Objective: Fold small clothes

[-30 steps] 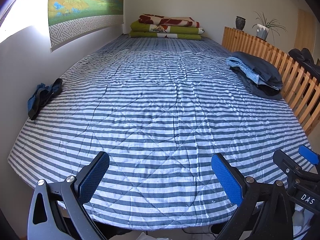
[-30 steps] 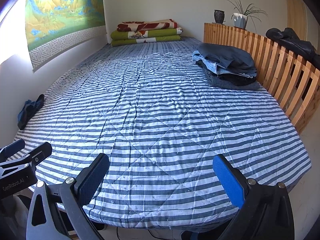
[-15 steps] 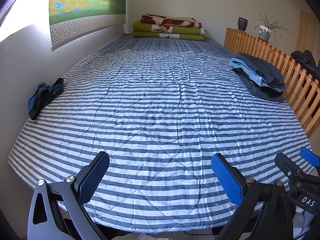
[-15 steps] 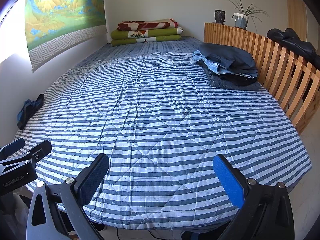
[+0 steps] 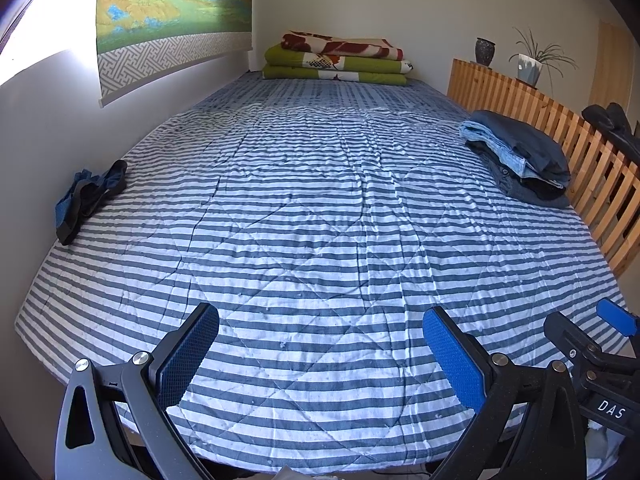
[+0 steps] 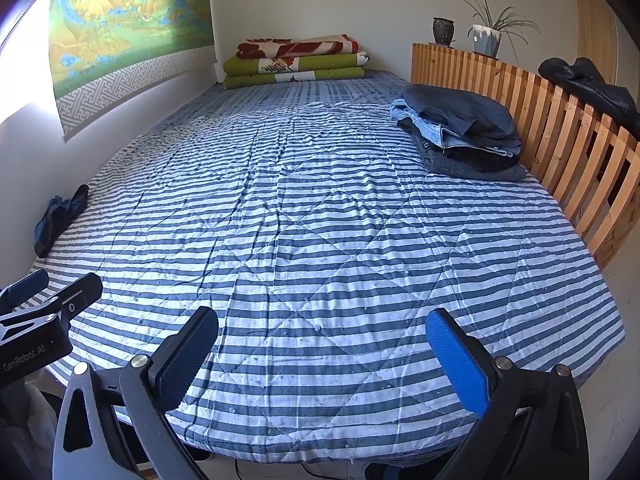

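A small dark blue garment (image 5: pixel 88 196) (image 6: pixel 60 216) lies crumpled at the left edge of the striped bed (image 5: pixel 320 220) (image 6: pixel 320 220), against the wall. A pile of folded dark and denim clothes (image 5: pixel 520 160) (image 6: pixel 464 136) rests at the right side by the wooden slat rail. My left gripper (image 5: pixel 320 354) hovers open over the bed's near edge, nothing between its blue pads. My right gripper (image 6: pixel 322 354) is open too, at the same near edge, and its tip shows at the right of the left wrist view. Both are far from the clothes.
Folded green and red blankets (image 5: pixel 336 60) are stacked at the far end. A wooden slat rail (image 6: pixel 560 132) runs along the right side, with a dark jacket (image 6: pixel 588 84) draped on it and a vase and plant (image 6: pixel 484 36) on top. A landscape scroll (image 5: pixel 172 12) hangs on the left wall.
Both grippers have shifted slightly forward and up over the bed's near edge; the view has tilted a little. Jaws stay open and the clothes have not moved.
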The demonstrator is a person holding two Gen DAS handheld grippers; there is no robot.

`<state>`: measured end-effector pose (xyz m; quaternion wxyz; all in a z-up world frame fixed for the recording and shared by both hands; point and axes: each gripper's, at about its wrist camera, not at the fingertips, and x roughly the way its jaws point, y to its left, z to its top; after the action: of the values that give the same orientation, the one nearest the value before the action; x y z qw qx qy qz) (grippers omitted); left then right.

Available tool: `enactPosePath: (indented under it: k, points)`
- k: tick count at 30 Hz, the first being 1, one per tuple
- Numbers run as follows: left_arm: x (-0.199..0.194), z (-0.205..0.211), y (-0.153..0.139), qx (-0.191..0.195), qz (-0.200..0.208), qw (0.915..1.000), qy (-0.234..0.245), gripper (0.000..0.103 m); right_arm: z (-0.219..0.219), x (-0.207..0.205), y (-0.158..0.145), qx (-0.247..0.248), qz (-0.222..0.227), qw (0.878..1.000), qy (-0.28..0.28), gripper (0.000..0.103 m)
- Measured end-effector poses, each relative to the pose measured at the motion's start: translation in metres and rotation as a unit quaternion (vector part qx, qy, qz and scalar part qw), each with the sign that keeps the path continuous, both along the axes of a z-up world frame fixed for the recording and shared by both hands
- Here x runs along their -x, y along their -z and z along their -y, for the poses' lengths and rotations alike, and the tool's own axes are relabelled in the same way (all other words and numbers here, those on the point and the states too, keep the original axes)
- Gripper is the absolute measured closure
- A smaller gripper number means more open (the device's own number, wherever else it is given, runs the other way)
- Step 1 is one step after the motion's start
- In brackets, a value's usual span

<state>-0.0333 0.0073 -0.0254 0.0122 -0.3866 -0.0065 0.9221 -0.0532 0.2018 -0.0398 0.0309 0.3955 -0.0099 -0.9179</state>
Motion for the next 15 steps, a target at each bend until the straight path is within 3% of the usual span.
enactPosePath:
  k: [15]
  points:
    - [0.015, 0.015, 0.002, 0.000, -0.002, 0.9999, -0.013, 0.000, 0.015, 0.013, 0.001, 0.001, 0.003, 1.000, -0.012, 0.001]
